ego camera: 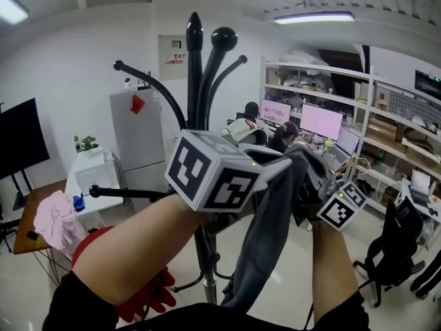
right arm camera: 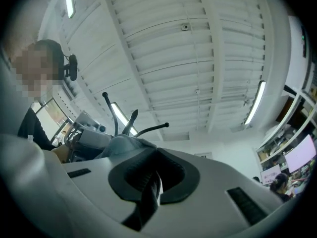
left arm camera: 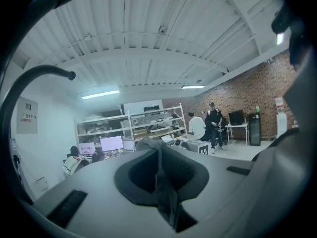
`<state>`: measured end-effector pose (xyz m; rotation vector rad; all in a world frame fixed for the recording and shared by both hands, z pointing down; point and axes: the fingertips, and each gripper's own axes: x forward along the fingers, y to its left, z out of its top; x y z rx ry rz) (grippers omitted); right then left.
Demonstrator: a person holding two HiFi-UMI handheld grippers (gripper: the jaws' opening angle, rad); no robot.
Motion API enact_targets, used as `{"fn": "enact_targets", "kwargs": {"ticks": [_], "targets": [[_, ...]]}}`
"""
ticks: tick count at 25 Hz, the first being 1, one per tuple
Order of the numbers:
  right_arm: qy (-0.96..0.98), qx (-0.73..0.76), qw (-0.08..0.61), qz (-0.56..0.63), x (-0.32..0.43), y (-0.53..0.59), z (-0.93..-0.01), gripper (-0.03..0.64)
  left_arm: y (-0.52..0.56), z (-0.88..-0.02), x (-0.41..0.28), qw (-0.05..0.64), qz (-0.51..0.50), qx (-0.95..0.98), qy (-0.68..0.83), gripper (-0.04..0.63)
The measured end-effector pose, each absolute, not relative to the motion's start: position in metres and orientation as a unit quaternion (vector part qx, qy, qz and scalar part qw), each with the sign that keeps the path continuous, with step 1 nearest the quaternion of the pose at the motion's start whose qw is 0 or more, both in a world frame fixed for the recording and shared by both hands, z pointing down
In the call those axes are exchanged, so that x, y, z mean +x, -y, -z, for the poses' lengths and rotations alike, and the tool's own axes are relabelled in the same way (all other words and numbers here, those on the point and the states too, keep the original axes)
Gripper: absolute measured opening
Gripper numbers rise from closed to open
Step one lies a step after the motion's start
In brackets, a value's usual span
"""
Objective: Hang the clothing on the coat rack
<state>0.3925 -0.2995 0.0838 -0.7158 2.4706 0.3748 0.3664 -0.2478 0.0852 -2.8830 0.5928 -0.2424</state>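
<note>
At the coat rack (ego camera: 195, 81), we gripped the unhung grey garment (ego camera: 265, 254), pinched in left tool (left arm camera: 166, 195) and right tool (right arm camera: 148, 195).

Grey left claw (left arm camera: 166, 195) and right claw (right arm camera: 148, 195) bear white cubes (ego camera: 213, 172) with black square markers.

One coat rack (ego camera: 195, 67), one grey garment (ego camera: 258, 254), two monitors (ego camera: 276, 111) (ego camera: 321, 121) (both pink-lit), one fridge (ego camera: 136, 143).
</note>
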Motion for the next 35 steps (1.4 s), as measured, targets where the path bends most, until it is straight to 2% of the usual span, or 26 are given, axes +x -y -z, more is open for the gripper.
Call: {"fn": "enact_targets", "kwargs": {"ticks": [7,16,19,29,32,35], "targets": [[-0.937,-0.219,0.252,-0.1,0.367,0.32,-0.108,0.008,0.269,-0.092,0.343,0.085,0.077,-0.967,-0.227,0.015],[-0.937,-0.166,0.303,-0.042,0.384,0.305,-0.132,0.009,0.258,-0.102,0.359,0.189,0.095,-0.949,-0.236,0.015],[-0.938,-0.173,0.297,-0.046,0.391,0.299,-0.135,0.009,0.256,-0.103,0.365,0.214,0.101,-0.941,-0.243,0.015],[-0.941,-0.197,0.267,-0.067,0.4,0.281,-0.141,0.009,0.249,-0.1,0.366,0.202,0.081,-0.938,-0.271,0.017],[-0.937,-0.207,0.269,-0.078,0.402,0.272,-0.138,0.009,0.243,-0.105,0.367,0.214,0.095,-0.93,-0.283,0.017],[-0.933,-0.218,0.278,-0.067,0.404,0.27,-0.142,0.009,0.243,-0.128,0.367,0.188,0.122,-0.936,-0.271,0.015]]}}
